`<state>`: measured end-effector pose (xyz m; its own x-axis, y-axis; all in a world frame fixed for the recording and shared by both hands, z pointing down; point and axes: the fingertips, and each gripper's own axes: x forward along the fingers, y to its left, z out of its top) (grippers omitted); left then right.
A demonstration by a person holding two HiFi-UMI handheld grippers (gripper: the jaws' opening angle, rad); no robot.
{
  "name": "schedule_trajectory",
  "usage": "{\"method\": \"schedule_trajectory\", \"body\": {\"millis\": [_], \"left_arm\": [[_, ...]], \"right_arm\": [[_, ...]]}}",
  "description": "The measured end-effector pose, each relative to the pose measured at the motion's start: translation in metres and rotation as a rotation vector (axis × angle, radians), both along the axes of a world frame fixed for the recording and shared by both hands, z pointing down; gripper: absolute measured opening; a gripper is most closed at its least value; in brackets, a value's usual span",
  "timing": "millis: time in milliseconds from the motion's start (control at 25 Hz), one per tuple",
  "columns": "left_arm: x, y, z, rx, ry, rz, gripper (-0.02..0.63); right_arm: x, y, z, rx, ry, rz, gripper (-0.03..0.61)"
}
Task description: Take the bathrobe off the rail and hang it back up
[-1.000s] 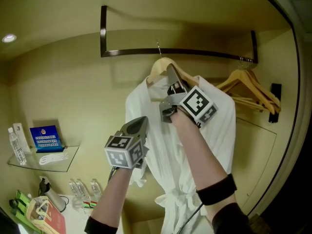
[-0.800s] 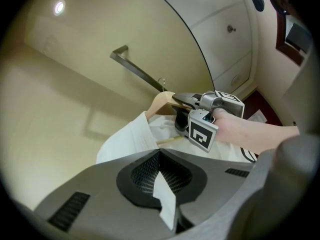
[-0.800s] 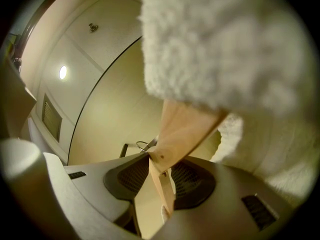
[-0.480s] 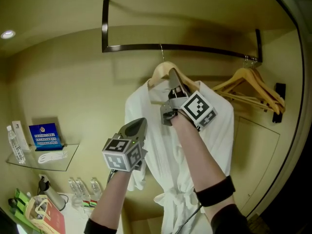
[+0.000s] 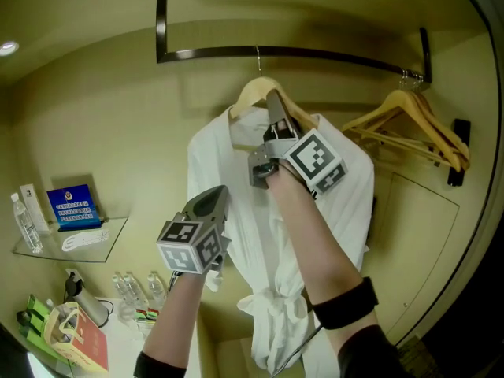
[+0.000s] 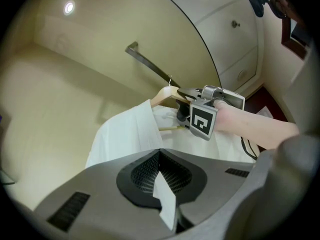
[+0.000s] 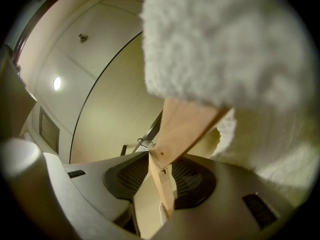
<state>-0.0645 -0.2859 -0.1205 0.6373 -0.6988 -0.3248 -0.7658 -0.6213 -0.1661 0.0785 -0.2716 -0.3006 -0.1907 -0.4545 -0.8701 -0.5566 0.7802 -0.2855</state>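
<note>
The left tool [image 6: 163,186] is clamped shut on a thin fold of the white bathrobe [image 5: 342,203] at its near side. It sits a little lower against the cloth than a second ago. Beyond it, the right tool [image 5: 273,115] points steeply up and grips the wooden hanger [image 5: 249,94] just under the collar. Its jaws have just eased open a touch, with the wood still pinched between the pads. The robe hangs from that hanger, the belt knot dangling lower in the head view than before. The hanger's wire hook reaches up to the dark rail [image 5: 339,53], which now sits higher in the picture. Farther right, the empty wooden hangers [image 5: 409,120] hang from the same rail, unchanged.
</note>
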Motion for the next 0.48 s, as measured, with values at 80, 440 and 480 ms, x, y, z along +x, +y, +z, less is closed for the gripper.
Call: {"method": "schedule_trajectory", "body": {"millis": [80, 440, 480], "left_arm": [[-0.004, 0.001, 0.004, 0.002, 0.001, -0.018, 0.0], [-0.022, 0.008, 0.027, 0.02, -0.02, -0.105, 0.0], [-0.022, 0.01, 0.028, 0.017, -0.021, -0.108, 0.0]], "right_arm": [[-0.003, 0.004, 0.002, -0.003, -0.004, 0.003, 0.167], [-0.016, 0.014, 0.015, -0.123, -0.136, -0.075, 0.175], [-0.017, 0.015, 0.017, -0.128, -0.137, -0.073, 0.175]]}}
